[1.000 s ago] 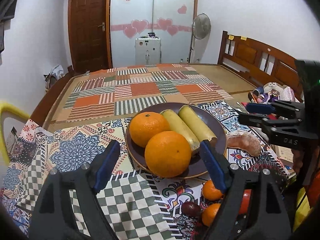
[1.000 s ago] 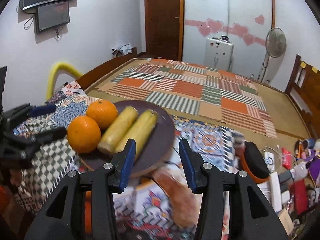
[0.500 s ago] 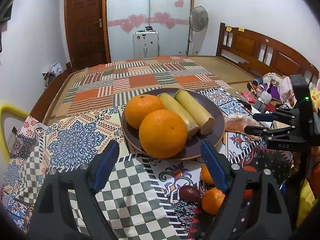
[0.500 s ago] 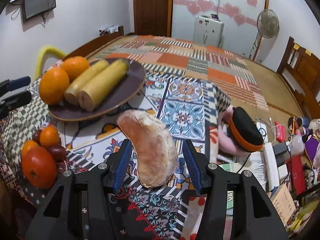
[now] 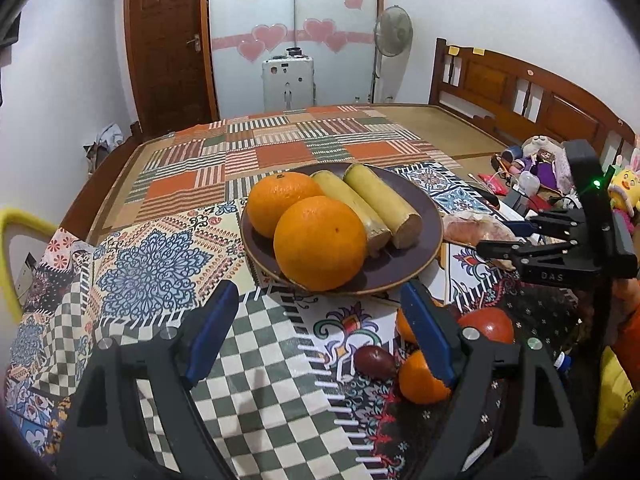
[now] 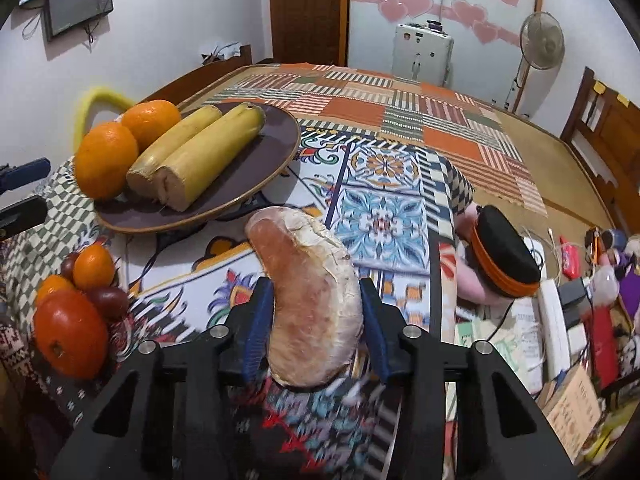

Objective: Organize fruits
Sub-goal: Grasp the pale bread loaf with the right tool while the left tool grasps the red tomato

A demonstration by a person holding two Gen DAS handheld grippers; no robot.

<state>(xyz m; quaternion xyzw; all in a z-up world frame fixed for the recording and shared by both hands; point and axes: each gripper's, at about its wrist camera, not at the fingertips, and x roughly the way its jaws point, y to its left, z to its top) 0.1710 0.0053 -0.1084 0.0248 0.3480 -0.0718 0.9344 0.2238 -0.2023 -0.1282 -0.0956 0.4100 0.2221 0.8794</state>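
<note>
A dark plate (image 5: 428,216) (image 6: 280,148) holds two oranges (image 5: 320,242) and two yellow sugarcane pieces (image 5: 384,208). My right gripper (image 6: 316,316) is shut on a pink pomelo wedge (image 6: 312,300), held just right of the plate; it also shows in the left wrist view (image 5: 476,230). My left gripper (image 5: 320,320) is open and empty in front of the plate. A red tomato (image 5: 486,322) (image 6: 70,334), small oranges (image 5: 420,378) and a dark plum (image 5: 374,360) lie on the cloth near the plate.
The patterned cloth (image 5: 152,264) covers the near end of a bed. A black and orange case (image 6: 504,260), toys and small clutter (image 5: 536,168) lie at the right. A wooden headboard (image 5: 520,96) stands behind. A yellow handle (image 5: 16,224) is at left.
My right gripper has closed on the pomelo wedge and tilted it up, the view rising slightly. My left gripper has drawn back a little from the plate, still open.
</note>
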